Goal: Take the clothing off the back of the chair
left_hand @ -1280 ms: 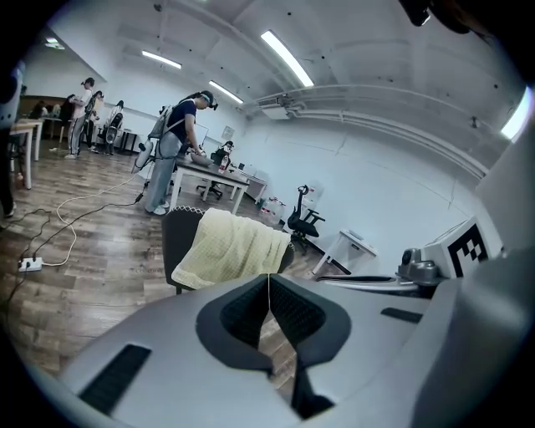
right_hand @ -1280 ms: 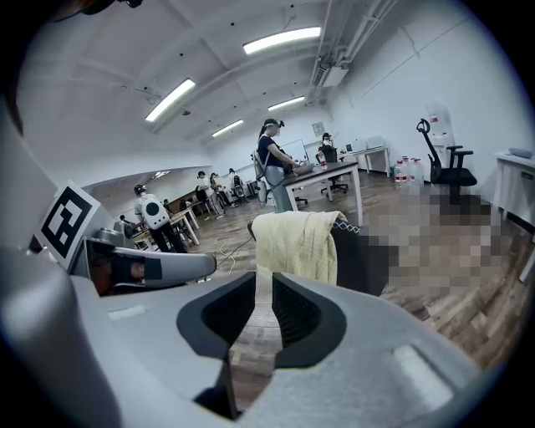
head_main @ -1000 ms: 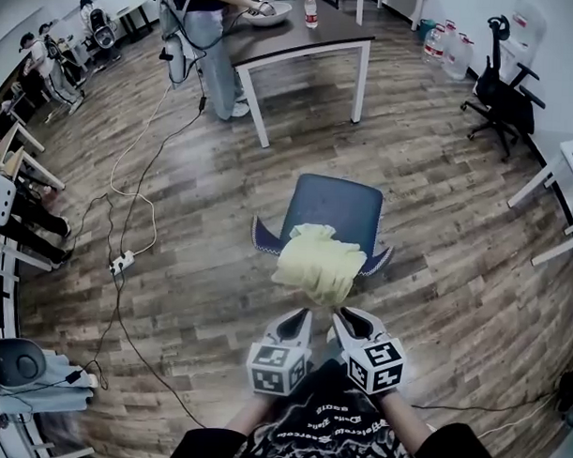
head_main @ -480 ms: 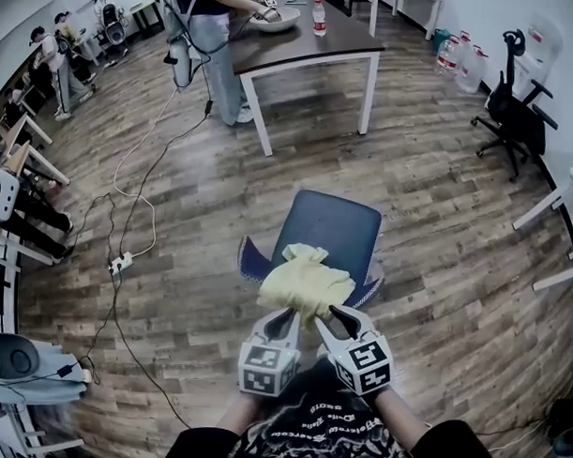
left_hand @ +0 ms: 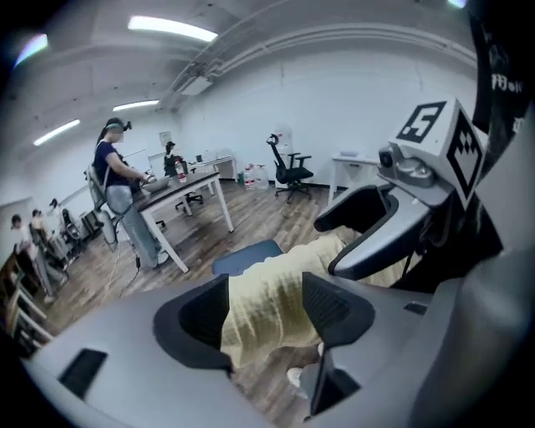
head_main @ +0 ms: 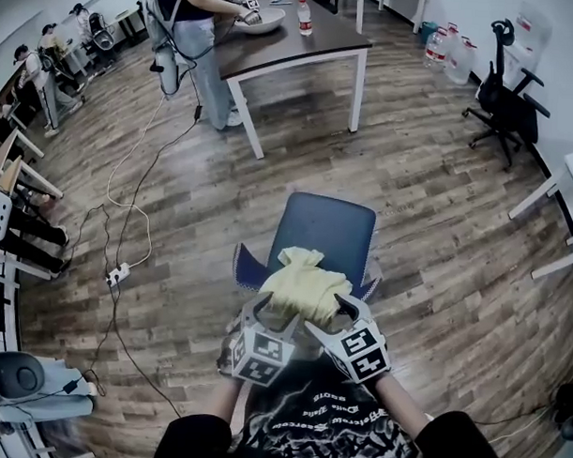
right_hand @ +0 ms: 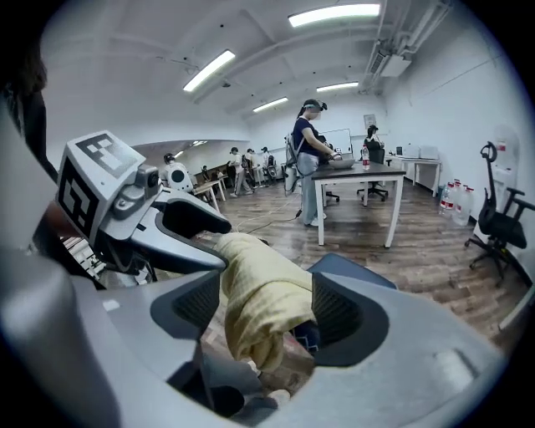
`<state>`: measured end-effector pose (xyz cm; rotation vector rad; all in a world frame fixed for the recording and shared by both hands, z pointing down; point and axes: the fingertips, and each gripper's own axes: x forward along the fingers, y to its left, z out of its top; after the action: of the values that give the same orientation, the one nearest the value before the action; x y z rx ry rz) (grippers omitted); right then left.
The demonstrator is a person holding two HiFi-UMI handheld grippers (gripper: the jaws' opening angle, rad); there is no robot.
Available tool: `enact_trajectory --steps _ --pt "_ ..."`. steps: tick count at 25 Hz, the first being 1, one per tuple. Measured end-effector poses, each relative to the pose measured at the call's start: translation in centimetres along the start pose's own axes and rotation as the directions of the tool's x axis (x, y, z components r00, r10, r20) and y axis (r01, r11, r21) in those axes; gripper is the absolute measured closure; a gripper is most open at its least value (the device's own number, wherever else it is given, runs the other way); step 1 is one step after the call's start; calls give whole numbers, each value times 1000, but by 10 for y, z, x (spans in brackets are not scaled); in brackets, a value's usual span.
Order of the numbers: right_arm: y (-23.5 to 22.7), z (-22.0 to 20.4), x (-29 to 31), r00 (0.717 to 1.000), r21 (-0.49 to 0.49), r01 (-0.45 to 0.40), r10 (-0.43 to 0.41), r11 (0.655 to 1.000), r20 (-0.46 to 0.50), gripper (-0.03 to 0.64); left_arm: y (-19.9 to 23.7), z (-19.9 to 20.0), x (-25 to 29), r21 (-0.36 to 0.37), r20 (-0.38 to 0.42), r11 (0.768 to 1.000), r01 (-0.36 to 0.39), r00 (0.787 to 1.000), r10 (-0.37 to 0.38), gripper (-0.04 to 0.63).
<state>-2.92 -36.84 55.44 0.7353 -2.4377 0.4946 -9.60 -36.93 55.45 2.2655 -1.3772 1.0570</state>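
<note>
A pale yellow garment lies bunched over the back of a dark blue chair, hiding the backrest. My left gripper and right gripper stand side by side at its near edge. The jaws of both are opening. In the left gripper view the garment hangs in the gap of the left gripper, clear of the pads. In the right gripper view a fold of the garment hangs between the spread jaws of the right gripper, with gaps on both sides.
A dark table stands beyond the chair, with a person working at it. A black office chair and water bottles are at the far right. Cables and a power strip lie on the wood floor at the left.
Both grippers have spread their jaws from shut to wide at the garment's near edge. They moved in toward the chair, and the left one rolled. The garment sits lower and closer to me.
</note>
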Motion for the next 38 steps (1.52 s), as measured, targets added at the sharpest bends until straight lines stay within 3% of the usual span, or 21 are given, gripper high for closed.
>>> enact_trajectory --steps 3,7,10,14,19,25,28,32,35,38 --pt "-5 -1 4 998 -6 47 -47 999 -42 264 5 -5 6 131 -66 990 51 997 -42 331" --pt "-7 -14 14 988 -23 71 -74 997 -134 244 4 -10 18 288 -184 943 167 976 -117 328" --pt "-8 -23 27 980 -50 80 -88 996 -178 242 2 -11 31 250 -208 942 222 963 -171 328" --pt "-10 -27 32 973 -49 106 -114 993 -201 244 -1 -9 38 179 -180 963 199 969 -167 330" --pt "-14 -27 35 964 -55 126 -135 991 -230 274 0 -8 39 195 -170 962 192 972 -160 333" --pt "-10 -24 34 967 -66 111 -123 992 -222 305 -9 -3 35 252 -172 932 261 960 -223 382" --pt "-4 -17 31 977 -121 82 -103 989 -186 357 -19 7 33 211 -129 939 273 960 -250 439" --pt "5 -4 32 988 -130 23 -43 991 -149 413 -23 16 27 65 -51 949 308 951 -305 504" --pt "8 1 30 992 -127 24 -39 992 -117 451 -25 19 21 -91 31 929 359 933 -358 535" --pt "10 6 26 996 -107 51 -58 993 -65 475 -23 22 17 -170 112 908 384 923 -369 535"
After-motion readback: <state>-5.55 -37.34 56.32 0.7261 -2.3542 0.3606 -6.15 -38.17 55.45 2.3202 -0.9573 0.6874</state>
